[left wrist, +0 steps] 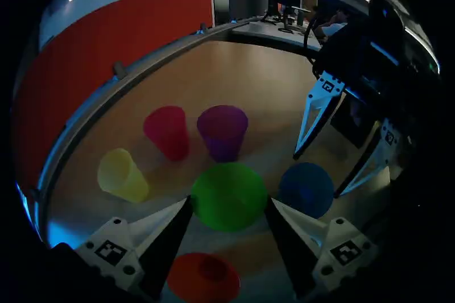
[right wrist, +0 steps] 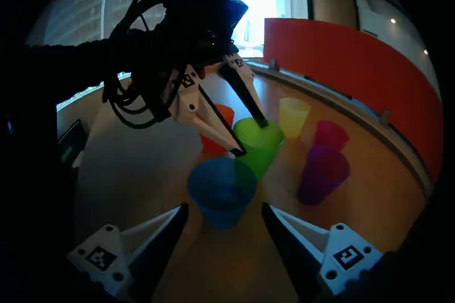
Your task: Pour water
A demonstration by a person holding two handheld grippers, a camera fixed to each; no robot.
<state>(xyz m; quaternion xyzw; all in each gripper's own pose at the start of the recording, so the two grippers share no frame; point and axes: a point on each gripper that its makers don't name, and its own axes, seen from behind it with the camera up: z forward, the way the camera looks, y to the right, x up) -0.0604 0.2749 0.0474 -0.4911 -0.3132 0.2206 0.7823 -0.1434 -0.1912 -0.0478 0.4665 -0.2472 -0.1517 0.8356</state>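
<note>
Several coloured plastic cups stand upright on a wooden table (left wrist: pixel 250 75). My left gripper (left wrist: pixel 228 203) is open with its fingers on either side of the green cup (left wrist: pixel 229 189). In the right gripper view that gripper (right wrist: pixel 253 138) reaches down with its tips at the green cup's (right wrist: pixel 260 146) rim. The right gripper (right wrist: pixel 223 207) is open, and the blue cup (right wrist: pixel 222 189) sits just ahead between its fingers. In the left gripper view the right gripper (left wrist: pixel 317 174) hangs over the blue cup (left wrist: pixel 307 190). I cannot tell whether any cup holds water.
Around them stand a yellow cup (left wrist: pixel 122 175), a pink cup (left wrist: pixel 167 131), a purple cup (left wrist: pixel 223 131) and an orange cup (left wrist: pixel 203 278). A red wall panel (left wrist: pixel 114 47) runs along the table's far edge. A dark sleeve and cables (right wrist: pixel 142 58) hang above the table.
</note>
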